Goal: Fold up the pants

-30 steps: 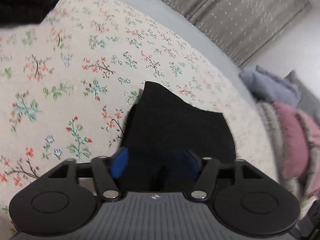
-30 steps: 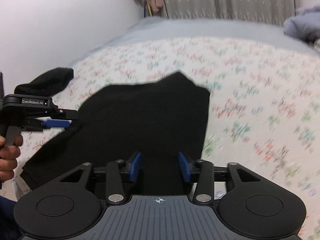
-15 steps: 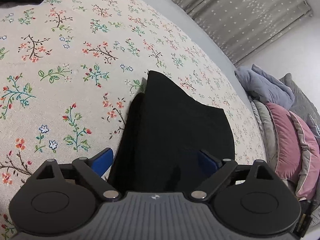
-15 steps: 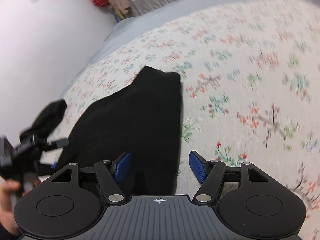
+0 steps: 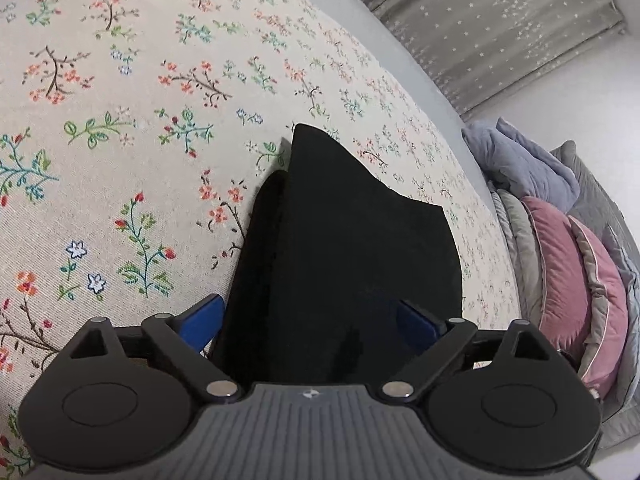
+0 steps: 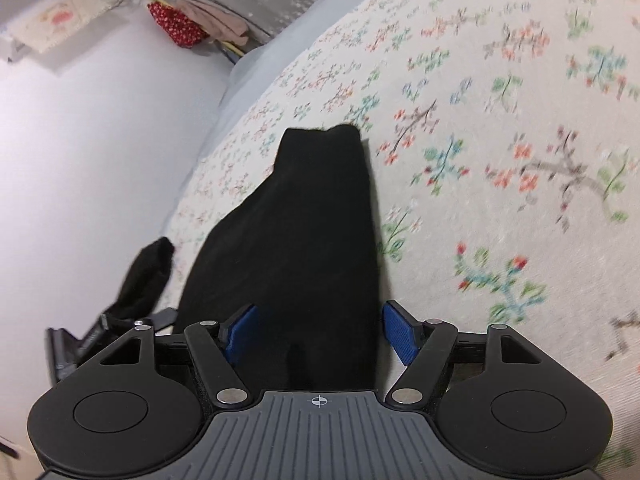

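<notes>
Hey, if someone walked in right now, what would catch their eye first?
The black pants lying folded on the flowered bedspread, dark against the pale print. Next, the pink pillows stacked at the bed's right edge in the left view, and red cloth hanging by the wall.

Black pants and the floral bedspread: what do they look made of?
Black pants: soft matte fabric, probably knit or fleece; no sheen, limp rounded folds. Floral bedspread: woven cloth, likely cotton, matte; a fine weave grain shows under the printed or stitched flowers.
</notes>
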Tool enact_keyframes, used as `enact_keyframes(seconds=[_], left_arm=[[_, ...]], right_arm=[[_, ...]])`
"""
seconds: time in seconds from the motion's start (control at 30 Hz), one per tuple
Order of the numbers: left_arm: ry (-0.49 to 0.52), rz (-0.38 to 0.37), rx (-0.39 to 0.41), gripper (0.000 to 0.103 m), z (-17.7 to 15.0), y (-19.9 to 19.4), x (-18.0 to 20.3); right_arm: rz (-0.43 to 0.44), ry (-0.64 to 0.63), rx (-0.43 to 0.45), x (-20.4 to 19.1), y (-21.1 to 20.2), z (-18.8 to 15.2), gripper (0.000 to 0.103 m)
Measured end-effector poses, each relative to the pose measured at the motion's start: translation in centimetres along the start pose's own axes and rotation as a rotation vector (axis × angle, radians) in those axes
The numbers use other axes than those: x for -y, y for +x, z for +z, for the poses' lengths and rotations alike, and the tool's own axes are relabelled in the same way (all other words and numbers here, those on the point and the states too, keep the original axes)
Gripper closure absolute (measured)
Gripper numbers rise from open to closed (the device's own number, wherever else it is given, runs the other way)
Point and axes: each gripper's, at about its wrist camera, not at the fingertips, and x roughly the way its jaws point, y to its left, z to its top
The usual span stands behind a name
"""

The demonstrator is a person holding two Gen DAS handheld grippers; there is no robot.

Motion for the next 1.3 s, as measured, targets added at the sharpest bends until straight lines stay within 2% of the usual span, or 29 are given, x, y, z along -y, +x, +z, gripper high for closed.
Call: enact_keyframes(seconds=[0.1,0.2,0.33,0.5,0.57,0.63,0.7,0.77,0.83,0.87,0.9,1.0,1.13,1.3], left_arm=[[-0.027,-0.006,-0.043,0.003,0.5,-0.1,-0.1],[-0.028,0.006,-0.041,0.003,0.5,-0.1,-0.1],[0.051,0.105,0.005,0.006,-0.5,-0.4,1.5],[0.108,0.097,-0.024,0.004,-1.0,0.6,2.4],[0.083,0.057,-0.038,0.011,-1.0,0.8,2.3],[0.101,0.062,-0.045,0.021,-1.1,1.0,2.5],[0.11,0.065,-0.043,0.023,-1.3,1.2,2.4],[0.1,0.064,-0.039,0.033,-1.2,1.2,2.2],[0.084,0.068,-0.037,0.061,-1.1,1.2,2.0],[0.07,0.05,-0.039,0.063,-1.1,1.3,1.8],[0.087,0.051,-0.033,0.065,-1.3,1.1,2.1],[0.169,0.085,-0.002,0.068,-1.8,0.8,3.9],[0.189,0.068,0.036,0.07,-1.2,0.2,5.5],[0.227,-0.029,0.098,0.071,0.0,0.5,9.2]], right_arm=[[0.003,-0.003,0.003,-0.2,0.2,-0.1,0.033],[0.005,0.001,0.006,-0.2,0.3,-0.1,0.033],[-0.001,-0.02,0.011,-0.4,0.5,-0.3,0.033],[-0.001,-0.024,0.013,-0.6,0.7,-0.3,0.033],[0.0,-0.032,0.019,-0.6,0.8,-0.5,0.033],[-0.004,-0.053,0.022,-0.9,0.9,-0.7,0.033],[-0.006,-0.067,0.022,-1.1,1.1,-0.8,0.033],[-0.003,-0.06,0.022,-1.0,1.1,-0.8,0.035],[-0.002,-0.056,0.021,-0.9,1.2,-0.7,0.039],[-0.009,-0.056,0.022,-0.9,1.2,-0.7,0.049],[-0.026,-0.056,0.026,-0.9,1.2,-0.7,0.071],[-0.068,-0.065,0.039,-1.1,1.4,-0.9,0.087],[-0.124,-0.215,0.084,-3.8,0.4,-0.7,0.09],[-0.16,-0.374,0.163,-6.7,-1.5,1.3,0.091]])
